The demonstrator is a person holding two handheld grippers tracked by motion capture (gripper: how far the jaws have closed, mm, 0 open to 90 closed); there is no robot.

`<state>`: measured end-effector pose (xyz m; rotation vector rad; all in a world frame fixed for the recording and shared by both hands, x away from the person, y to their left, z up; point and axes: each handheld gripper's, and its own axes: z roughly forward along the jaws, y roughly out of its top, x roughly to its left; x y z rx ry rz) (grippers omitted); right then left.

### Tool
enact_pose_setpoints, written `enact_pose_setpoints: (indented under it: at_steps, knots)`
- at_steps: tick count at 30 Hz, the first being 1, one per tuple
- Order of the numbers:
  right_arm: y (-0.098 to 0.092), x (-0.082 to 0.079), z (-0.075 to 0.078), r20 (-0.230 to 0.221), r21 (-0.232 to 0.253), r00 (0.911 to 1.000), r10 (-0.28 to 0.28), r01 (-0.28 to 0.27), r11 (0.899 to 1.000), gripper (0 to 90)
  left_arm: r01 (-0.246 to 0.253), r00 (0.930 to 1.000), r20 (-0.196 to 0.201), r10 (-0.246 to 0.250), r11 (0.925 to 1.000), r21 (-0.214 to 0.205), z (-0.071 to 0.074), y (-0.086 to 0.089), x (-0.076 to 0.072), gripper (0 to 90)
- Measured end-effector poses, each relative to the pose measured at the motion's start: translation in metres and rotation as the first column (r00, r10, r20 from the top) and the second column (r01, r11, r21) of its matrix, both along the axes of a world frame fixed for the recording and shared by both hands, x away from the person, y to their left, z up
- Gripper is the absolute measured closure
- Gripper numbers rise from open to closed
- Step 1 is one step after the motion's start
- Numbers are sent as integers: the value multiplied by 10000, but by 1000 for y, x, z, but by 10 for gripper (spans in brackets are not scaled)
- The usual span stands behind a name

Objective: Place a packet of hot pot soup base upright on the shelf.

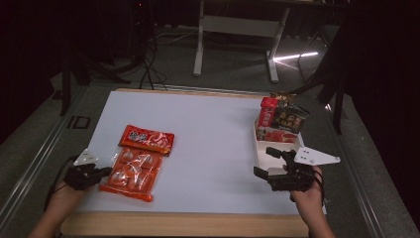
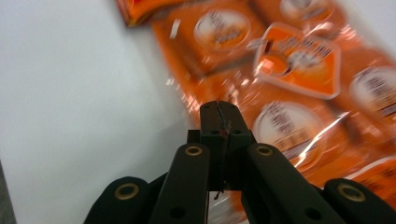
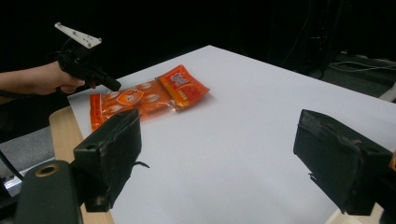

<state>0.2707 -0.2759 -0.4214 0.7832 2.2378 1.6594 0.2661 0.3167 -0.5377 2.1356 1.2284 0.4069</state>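
Observation:
A large orange multi-pack of snacks (image 1: pixel 133 171) lies flat at the front left of the white table (image 1: pixel 213 144), with a smaller red packet (image 1: pixel 147 140) overlapping its far end. My left gripper (image 1: pixel 106 172) sits at the multi-pack's left edge. In the left gripper view its jaws (image 2: pixel 219 107) are pressed together on the shiny edge of the multi-pack (image 2: pixel 289 93). My right gripper (image 1: pixel 263 161) hovers at the front right, jaws wide apart with nothing between them (image 3: pixel 219 158). The right gripper view also has the left gripper (image 3: pixel 114 86) touching the multi-pack (image 3: pixel 135 100).
A white tray (image 1: pixel 257 148) at the right edge holds a red packet (image 1: pixel 268 111) and a dark packet (image 1: pixel 289 119) standing upright. The tray lies just beyond my right gripper. A wooden strip borders the table's front edge (image 1: pixel 188 224).

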Motion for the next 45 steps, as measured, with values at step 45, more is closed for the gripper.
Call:
enact_pose_setpoints:
  at_steps: [45]
  knots:
    - [0,0,-7,-94,-110,9999,44,-45,9999,149,-94,9991,-419,77,9992,-397,1,-61,40,900]
